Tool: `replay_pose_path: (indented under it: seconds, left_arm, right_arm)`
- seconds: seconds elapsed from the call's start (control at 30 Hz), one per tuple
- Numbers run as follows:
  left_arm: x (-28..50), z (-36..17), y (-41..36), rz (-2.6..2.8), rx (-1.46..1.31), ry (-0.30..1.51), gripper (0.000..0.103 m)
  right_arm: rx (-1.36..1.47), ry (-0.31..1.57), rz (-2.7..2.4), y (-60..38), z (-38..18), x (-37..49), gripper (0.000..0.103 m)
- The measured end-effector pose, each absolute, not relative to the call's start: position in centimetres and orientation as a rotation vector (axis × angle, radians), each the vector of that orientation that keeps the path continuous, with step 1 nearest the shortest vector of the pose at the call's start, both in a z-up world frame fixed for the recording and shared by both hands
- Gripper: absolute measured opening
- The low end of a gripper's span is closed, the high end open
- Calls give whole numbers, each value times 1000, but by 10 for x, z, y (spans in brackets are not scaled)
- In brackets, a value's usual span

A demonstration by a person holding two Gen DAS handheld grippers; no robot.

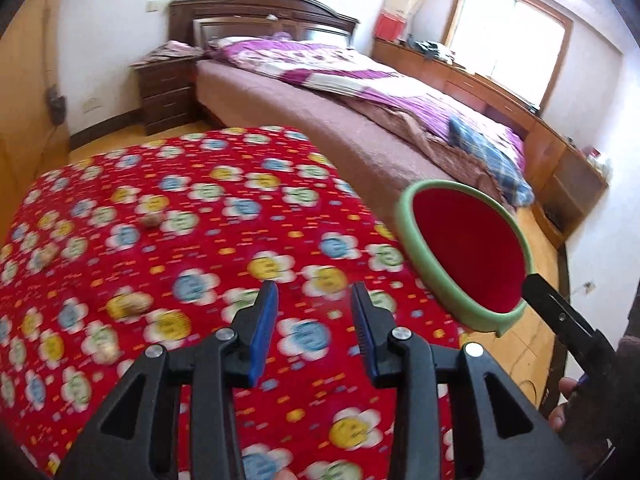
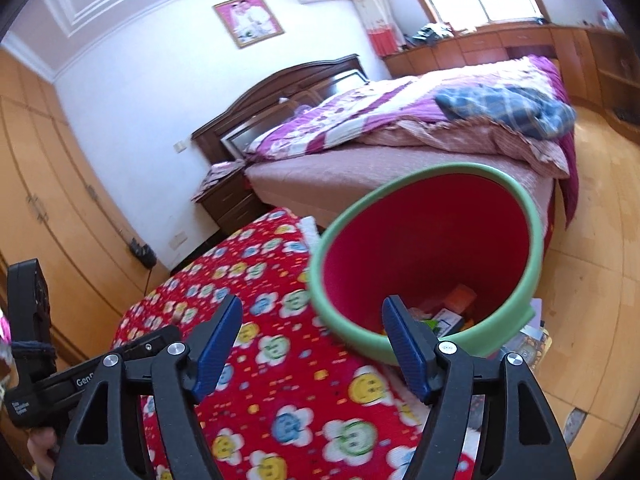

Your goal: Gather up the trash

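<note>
A red cloth with flower faces covers the surface under both grippers. Several brownish nut-like scraps lie on it, one left of my left gripper and another farther back. The left gripper is open with nothing between its fingers. A bin with a green rim and red inside leans tilted off the cloth's right edge, with wrappers and a small box in its bottom. My right gripper is wide open; its right finger overlaps the bin's near rim and the left finger is clear of it.
A bed with a purple quilt stands behind, a dark nightstand beside it. Wooden wardrobe doors fill the left wall. Low cabinets run under the window. Wood floor and some papers lie right of the bin.
</note>
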State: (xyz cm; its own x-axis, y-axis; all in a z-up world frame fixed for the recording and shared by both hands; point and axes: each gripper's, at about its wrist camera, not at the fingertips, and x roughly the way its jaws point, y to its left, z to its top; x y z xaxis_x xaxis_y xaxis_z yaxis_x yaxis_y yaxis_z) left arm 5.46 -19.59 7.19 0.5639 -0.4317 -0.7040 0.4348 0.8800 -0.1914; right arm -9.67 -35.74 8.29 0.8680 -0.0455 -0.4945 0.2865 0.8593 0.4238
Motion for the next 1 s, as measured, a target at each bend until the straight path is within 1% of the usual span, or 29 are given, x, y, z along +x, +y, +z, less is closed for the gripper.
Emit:
replay_pose_path:
  seconds: [0.33, 0.6, 1.0]
  left_arm:
    - [35, 79, -111, -343, -50, 786, 38]
    - [13, 75, -64, -220, -58, 730, 38]
    - [-10, 45, -31, -135, -89, 721, 40]
  right_arm:
    - [380, 521, -70, -285, 95, -87, 75]
    - [268, 497, -44, -240, 90, -92, 75]
    - [239, 508, -18, -222, 66, -99, 75]
